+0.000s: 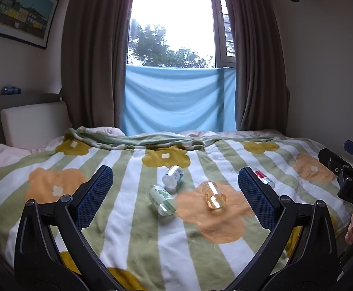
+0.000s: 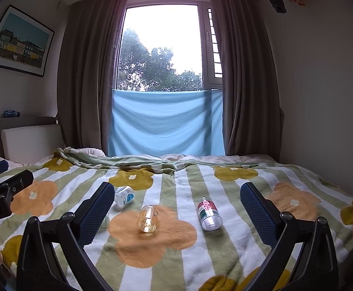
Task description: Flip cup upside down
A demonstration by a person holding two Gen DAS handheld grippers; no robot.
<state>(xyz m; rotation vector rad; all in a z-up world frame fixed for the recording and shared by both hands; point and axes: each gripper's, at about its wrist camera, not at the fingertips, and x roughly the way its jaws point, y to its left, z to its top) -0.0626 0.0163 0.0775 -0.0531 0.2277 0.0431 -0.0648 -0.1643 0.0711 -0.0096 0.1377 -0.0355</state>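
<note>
Amber cup (image 1: 214, 197) lying on its side on the bed's flowered blanket (image 1: 127, 230), mid-bed, beside a green-dotted cup (image 1: 163, 200), white-blue cup (image 1: 173, 175) and red-labelled bottle (image 2: 209, 213). Left hand-held gripper (image 1: 175, 194) and right hand-held gripper (image 2: 176, 208): both spread wide, holding nothing.

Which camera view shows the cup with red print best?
The right wrist view. There the red cup lies on its side on the blanket, fully visible. In the left wrist view, the left tool's finger hides most of it.
</note>
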